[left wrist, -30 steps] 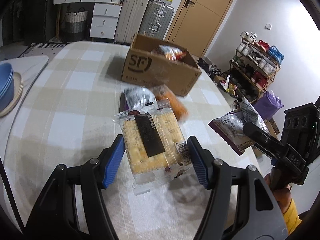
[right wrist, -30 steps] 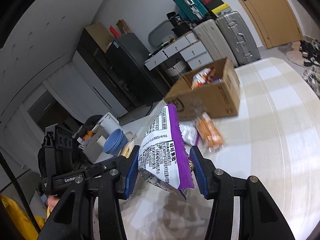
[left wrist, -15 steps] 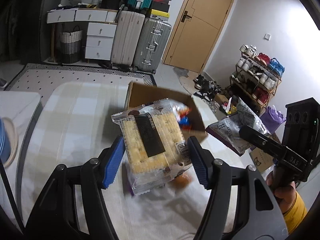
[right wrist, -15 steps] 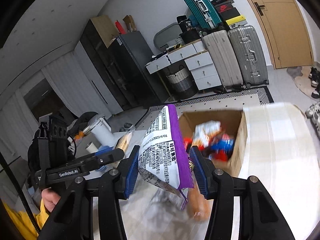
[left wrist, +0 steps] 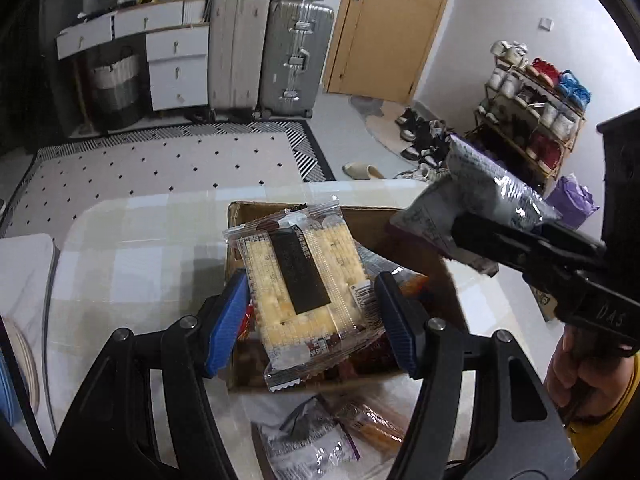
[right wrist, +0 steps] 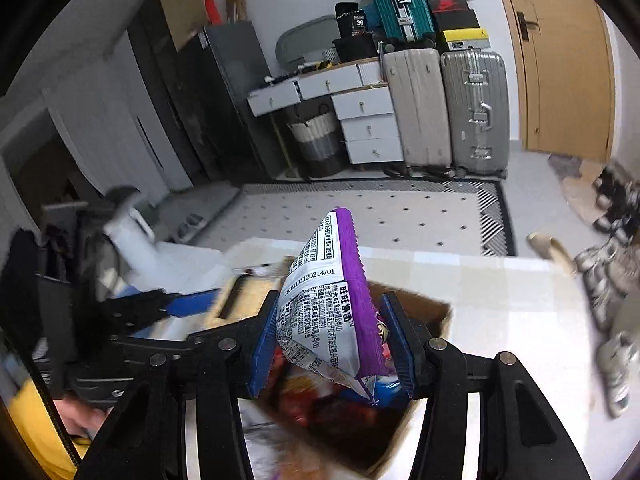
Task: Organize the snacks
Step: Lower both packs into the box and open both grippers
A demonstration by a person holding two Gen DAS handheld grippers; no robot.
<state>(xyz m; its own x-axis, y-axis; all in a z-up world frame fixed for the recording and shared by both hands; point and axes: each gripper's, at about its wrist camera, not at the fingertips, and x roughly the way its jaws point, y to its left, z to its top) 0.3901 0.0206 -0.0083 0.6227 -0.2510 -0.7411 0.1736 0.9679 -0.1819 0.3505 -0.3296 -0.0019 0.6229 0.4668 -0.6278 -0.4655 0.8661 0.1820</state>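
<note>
Closest to the left wrist camera, the left gripper (left wrist: 310,320) has its blue pads closed against both sides of a clear cracker pack (left wrist: 302,288), gripped down near the pack's bottom half, right above the open cardboard box (left wrist: 288,212). Just in front of the box on the table (left wrist: 132,248), two loose snacks lie side by side: a silver-and-purple packet (left wrist: 308,446) and an orange one (left wrist: 376,424), both a bit blurry.

Over on the right, the right gripper (right wrist: 330,338) is clamped on a purple-edged snack bag (right wrist: 332,308) with black print on white, also hanging over the box, which already has red and blue packets inside. From the left camera you can see that bag sticking out past the right gripper's black fingers near the box's far right corner.

The table has a pale beige-and-white check cloth with rounded corners. Past its far edge there's a grey rug (left wrist: 160,168) with small black diamonds and a striped border. Against the back wall stand white drawers (left wrist: 176,72), a woven basket (left wrist: 114,84) and two hard suitcases (left wrist: 272,56), next to a wooden door (left wrist: 392,24). A shoe rack (left wrist: 536,116) sits along the right wall, shoes scattered on the floor nearby.
</note>
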